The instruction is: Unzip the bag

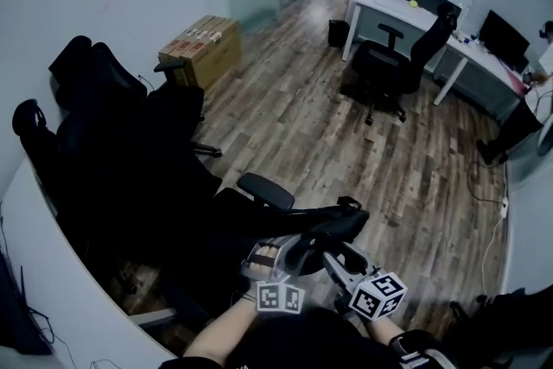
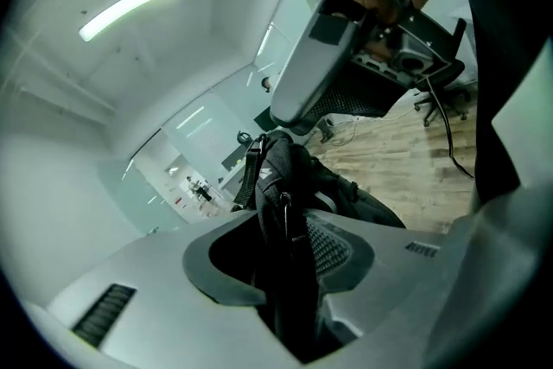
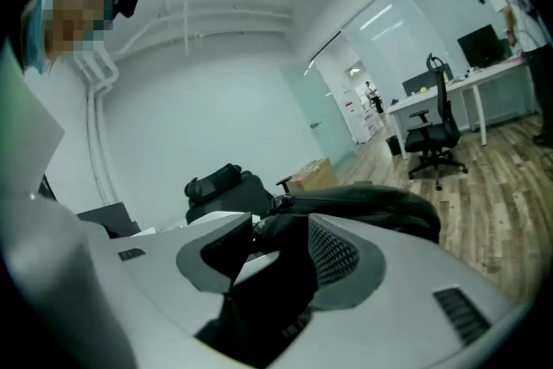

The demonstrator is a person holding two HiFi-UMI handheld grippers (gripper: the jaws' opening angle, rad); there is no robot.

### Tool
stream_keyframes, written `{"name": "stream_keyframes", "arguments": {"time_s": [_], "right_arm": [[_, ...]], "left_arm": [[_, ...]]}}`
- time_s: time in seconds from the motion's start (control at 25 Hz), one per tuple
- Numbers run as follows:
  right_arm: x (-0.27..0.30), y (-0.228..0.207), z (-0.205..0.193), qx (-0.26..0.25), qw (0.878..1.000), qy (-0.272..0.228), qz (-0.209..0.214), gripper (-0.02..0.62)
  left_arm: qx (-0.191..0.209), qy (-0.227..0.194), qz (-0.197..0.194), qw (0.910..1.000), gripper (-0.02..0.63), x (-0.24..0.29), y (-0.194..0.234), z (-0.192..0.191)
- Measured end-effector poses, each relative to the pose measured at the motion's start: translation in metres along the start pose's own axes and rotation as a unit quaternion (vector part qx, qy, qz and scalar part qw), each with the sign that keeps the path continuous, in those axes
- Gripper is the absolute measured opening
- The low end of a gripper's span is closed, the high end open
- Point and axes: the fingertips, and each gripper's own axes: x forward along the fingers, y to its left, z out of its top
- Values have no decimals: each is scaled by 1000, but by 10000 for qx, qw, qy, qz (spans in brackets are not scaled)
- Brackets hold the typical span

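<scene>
Grip-setting looks like the step in hand. Both claws hold the black bag (image 1: pixel 321 223), which is raised in front of the person, just on the near side of the black chair (image 1: pixel 264 189) and close to its armrest.

The left claw (image 2: pixel 289 242) stands narrowly parted, with a thick fold of the bag's cloth filling the gap and its pads pressing on it. A small metal zipper pull (image 2: pixel 282 200) dangles on that fold just beyond the tips and is not itself pinched.

The right claw (image 3: pixel 275 248) is likewise closed on dark cloth of the bag, with a pale tab I cannot identify caught beside it.

Whether the zip has begun to open I cannot tell. The next move probably calls for one claw to release the cloth and take the pull itself. The other would hold the bag taut, so the slider can run along its track.
</scene>
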Motion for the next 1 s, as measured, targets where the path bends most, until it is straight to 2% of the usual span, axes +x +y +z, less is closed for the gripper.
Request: {"name": "stream_keyframes", "arguments": {"time_s": [0.16, 0.28, 0.48, 0.6, 0.76, 1.0], "right_arm": [[-23, -32, 7, -469, 9977, -60, -479, 206], [-31, -54, 3, -593, 9949, 55, -809, 206], [-26, -74, -19, -1122, 9853, 512, -1185, 206], [-15, -74, -31, -1558, 9774, 721, -1230, 206], [3, -57, -30, -2170, 9665, 744, -1150, 206], [22, -34, -17, -3083, 9421, 697, -1121, 206]], "left_arm": [[417, -23, -358, 9985, 136, 29, -31, 23], [699, 64, -660, 9953, 135, 46, -54, 31], [687, 308, -957, 9926, 129, 51, -72, 21], [584, 473, -893, 9932, 127, 44, -67, 10], [521, 648, -710, 9940, 126, 29, -50, -4], [466, 744, -600, 9943, 126, 17, -35, -17]]}}
